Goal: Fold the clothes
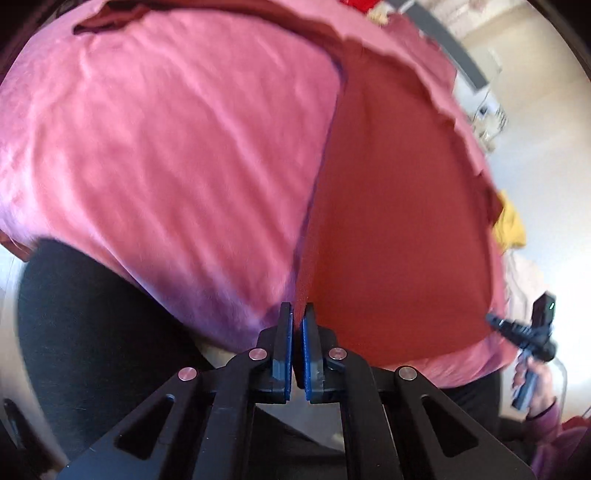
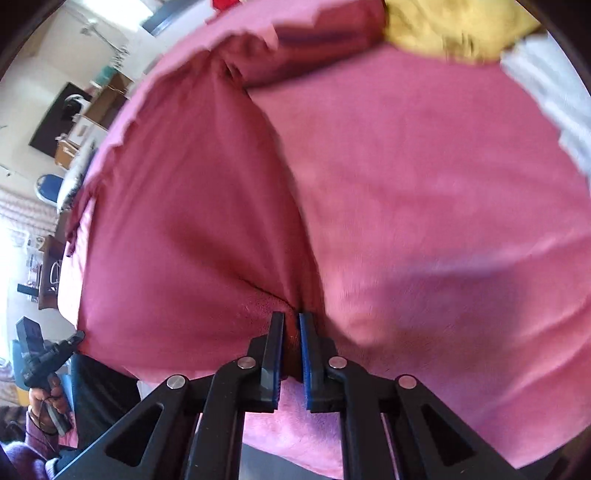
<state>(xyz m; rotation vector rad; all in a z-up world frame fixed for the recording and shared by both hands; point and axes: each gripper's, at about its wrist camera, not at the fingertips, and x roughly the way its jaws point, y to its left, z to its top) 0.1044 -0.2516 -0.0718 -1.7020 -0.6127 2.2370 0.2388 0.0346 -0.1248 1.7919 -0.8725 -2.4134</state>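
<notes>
Left wrist view: left gripper, fingers clamped on the near corner of the dark red garment; pink cover spread beside the garment; yellow cloth past the garment's far side; right gripper at another garment corner.

Right wrist view: right gripper, fingers clamped on a garment fold; cover under the garment; yellow cloth beyond it; left gripper at the garment's opposite corner, held by a hand.
</notes>
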